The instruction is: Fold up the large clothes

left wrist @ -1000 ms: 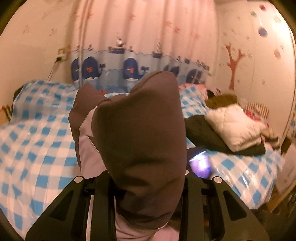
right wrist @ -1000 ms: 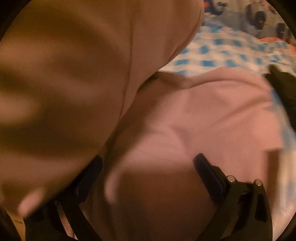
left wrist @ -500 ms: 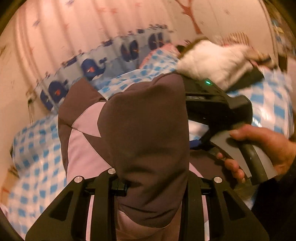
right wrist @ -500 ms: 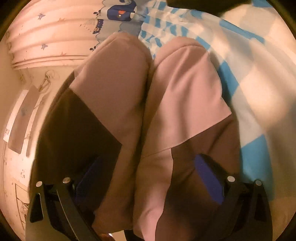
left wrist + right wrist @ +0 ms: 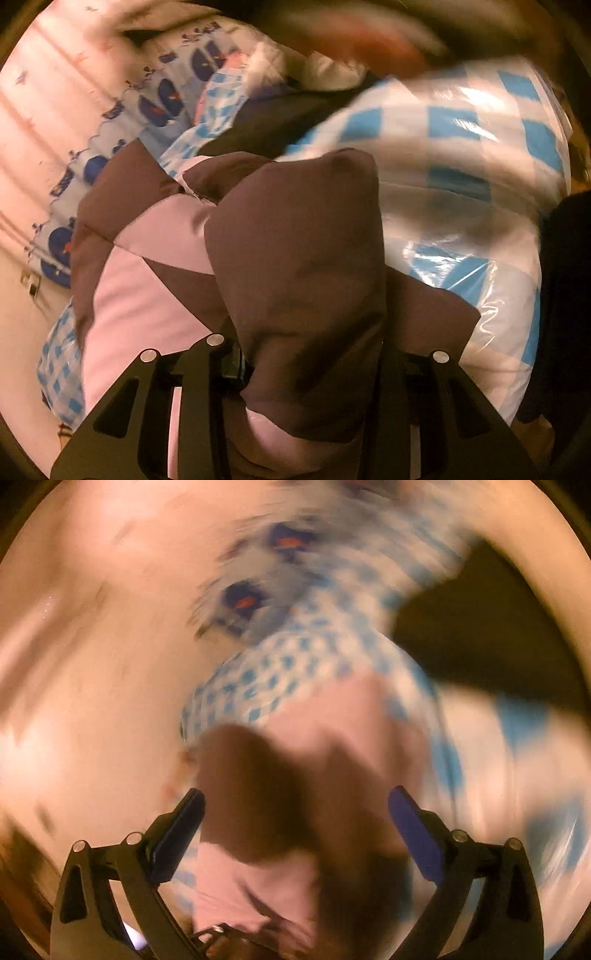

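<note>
Tongs of the left gripper (image 5: 306, 369) stand around a thick fold of the brown-and-pink padded jacket (image 5: 295, 266), which fills the whole gap between them; the jaws have just been easing wider, yet the bunched cloth is still wedged against both fingers and rises between them as a tall brown hump. Pink panels of the same jacket spread out to the left of the hump, lying on the bed (image 5: 461, 155), whose blue-and-white checked cover shines under a clear plastic sheet. Tongs of the right gripper (image 5: 295, 812) stand wide apart, the blue pad (image 5: 413, 834) on one finger bare and clear of the cloth; a brown and pink part of the jacket lies in the gap beneath them, touching neither pad as far as the heavy blur lets me judge. Beyond the jacket, toward the far side of the bed, lies a heap of other clothes (image 5: 266, 118), dark below and white above. Behind the bed hangs a pink curtain (image 5: 55, 110) with a band of blue whales along its lower part. Blurred in the top of the left wrist view is something reddish that I cannot identify.
</note>
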